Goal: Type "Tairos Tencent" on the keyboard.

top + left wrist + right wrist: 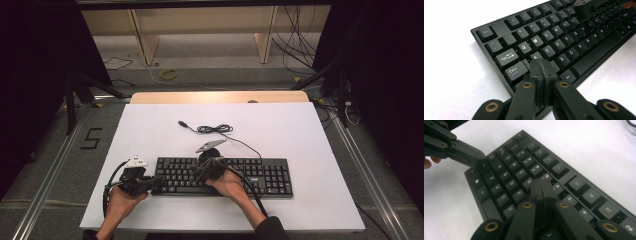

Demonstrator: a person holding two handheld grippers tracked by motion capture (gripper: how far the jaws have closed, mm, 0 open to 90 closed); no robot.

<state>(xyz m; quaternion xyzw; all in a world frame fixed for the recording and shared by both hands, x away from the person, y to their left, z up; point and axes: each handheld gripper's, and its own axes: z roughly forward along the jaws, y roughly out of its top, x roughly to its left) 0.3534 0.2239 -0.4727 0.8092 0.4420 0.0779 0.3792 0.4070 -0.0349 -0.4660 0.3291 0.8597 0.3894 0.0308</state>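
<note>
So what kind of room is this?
Probably a lab or workshop set up for recording: a white board on the table, a keyboard, loose cables on the floor, and dark curtains at both sides.

Black keyboard [235,176] — flat, lengthwise across the white table's near half — cable trailing behind.

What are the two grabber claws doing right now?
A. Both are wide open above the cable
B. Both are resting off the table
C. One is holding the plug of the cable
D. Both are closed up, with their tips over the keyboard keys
D: both the left gripper and the right gripper have their jaws pressed together with nothing between them, tips over the letter keys of the black keyboard.
</note>
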